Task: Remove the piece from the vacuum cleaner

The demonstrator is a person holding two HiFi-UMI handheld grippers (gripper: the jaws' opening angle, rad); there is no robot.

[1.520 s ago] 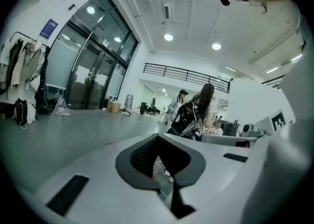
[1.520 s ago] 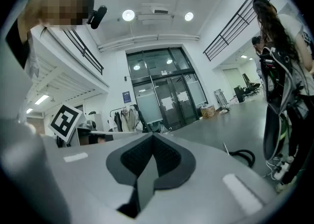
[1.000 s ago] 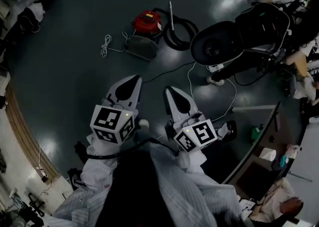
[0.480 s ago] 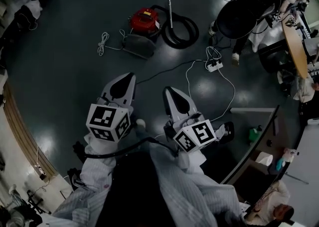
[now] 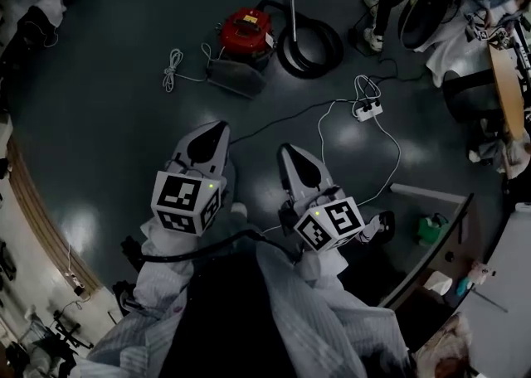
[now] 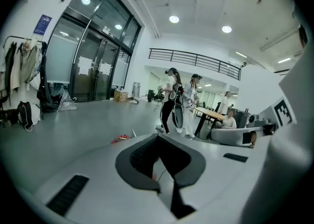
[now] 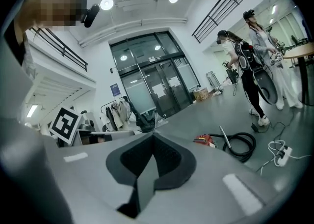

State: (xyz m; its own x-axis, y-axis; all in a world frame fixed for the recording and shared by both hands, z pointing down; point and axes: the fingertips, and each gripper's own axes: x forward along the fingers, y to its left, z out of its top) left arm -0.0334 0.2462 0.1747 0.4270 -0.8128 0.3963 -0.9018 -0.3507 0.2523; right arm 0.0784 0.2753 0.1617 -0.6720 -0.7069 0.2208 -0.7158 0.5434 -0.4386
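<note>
Your left gripper [image 5: 214, 129]: fingers together, nothing between them. Your right gripper [image 5: 289, 151]: fingers together also, nothing held. You hold both side by side, close to your body, above floor [image 5: 108, 136]. Red vacuum cleaner [image 5: 246, 31] stands on floor, ahead of you, well apart from both grippers. Black hose [image 5: 314, 46] coiled just beside it, on its right. Thin tube [image 5: 292, 10] lies at left side of coil. Grey floor nozzle [image 5: 236, 78] just beside vacuum cleaner, on side nearer you. White cord [image 5: 172, 71] bundled left of nozzle. White power strip [image 5: 367, 109] on floor, right of hose.
</note>
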